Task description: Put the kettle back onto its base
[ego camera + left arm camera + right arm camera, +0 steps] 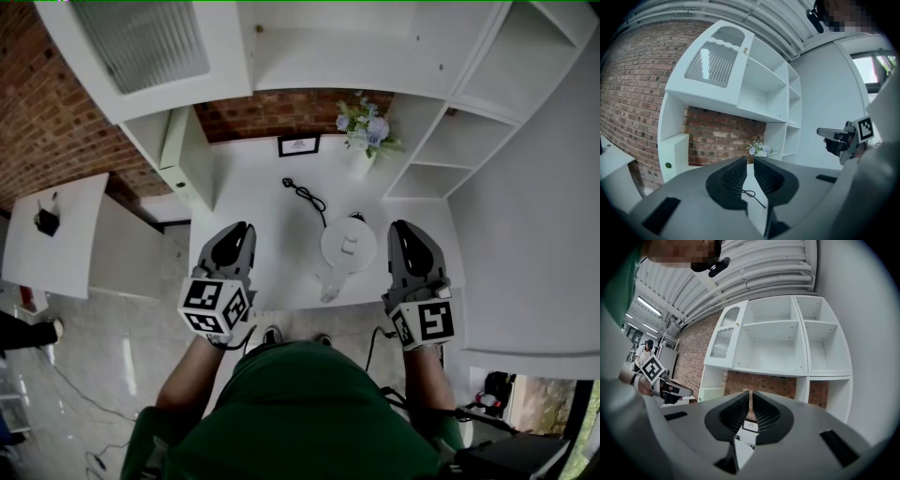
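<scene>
Left tool [241, 231]: clenched, jaws together, nothing between them. Right tool [402, 229]: likewise clenched and empty. Both sit over the near edge of the white table [253, 197]. White kettle [349, 247] stands on the table between the tools, nearer the right one, touching neither. Cannot tell whether a base lies under it. Black cord [305, 195] lies just beyond the kettle. Far side: framed picture [298, 144], flower vase [364, 141].

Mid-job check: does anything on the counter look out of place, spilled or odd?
Only the black cord: it lies in loose kinks on the white counter behind the kettle, its far end lying free on the surface. The kettle stands upright, and nothing looks spilled or damaged.
</scene>
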`<action>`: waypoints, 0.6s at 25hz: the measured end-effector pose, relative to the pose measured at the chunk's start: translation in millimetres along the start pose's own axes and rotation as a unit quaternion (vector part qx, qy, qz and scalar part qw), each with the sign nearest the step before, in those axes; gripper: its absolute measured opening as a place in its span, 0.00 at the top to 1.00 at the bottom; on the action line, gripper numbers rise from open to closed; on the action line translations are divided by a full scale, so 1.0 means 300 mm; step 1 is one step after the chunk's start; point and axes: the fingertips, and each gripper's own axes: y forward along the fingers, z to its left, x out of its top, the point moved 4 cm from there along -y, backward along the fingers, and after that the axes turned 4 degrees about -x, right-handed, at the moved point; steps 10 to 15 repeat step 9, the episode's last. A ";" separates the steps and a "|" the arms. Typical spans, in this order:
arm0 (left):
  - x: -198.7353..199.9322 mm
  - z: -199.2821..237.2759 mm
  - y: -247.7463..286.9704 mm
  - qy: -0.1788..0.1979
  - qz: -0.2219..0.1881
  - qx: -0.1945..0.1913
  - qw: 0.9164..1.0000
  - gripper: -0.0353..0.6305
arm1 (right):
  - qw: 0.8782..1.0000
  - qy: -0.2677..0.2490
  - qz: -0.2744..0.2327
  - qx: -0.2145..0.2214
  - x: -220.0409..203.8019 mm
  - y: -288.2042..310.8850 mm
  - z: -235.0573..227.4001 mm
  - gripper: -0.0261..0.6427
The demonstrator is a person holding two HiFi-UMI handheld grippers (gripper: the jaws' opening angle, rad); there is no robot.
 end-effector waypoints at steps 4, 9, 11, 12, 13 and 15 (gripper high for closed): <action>-0.004 -0.001 -0.009 0.000 0.001 0.000 1.000 0.86 | 1.000 0.000 0.001 0.000 0.001 -0.009 0.003 0.90; -0.006 -0.004 -0.018 0.001 0.003 0.001 1.000 0.86 | 1.000 -0.001 0.002 0.000 0.003 -0.017 0.007 0.90; -0.006 -0.004 -0.018 0.001 0.003 0.001 1.000 0.86 | 1.000 -0.001 0.002 0.000 0.003 -0.017 0.007 0.90; -0.006 -0.004 -0.018 0.001 0.003 0.001 1.000 0.86 | 1.000 -0.001 0.002 0.000 0.003 -0.017 0.007 0.90; -0.006 -0.004 -0.018 0.001 0.003 0.001 1.000 0.86 | 1.000 -0.001 0.002 0.000 0.003 -0.017 0.007 0.90; -0.006 -0.004 -0.018 0.001 0.003 0.001 1.000 0.86 | 1.000 -0.001 0.002 0.000 0.003 -0.017 0.007 0.90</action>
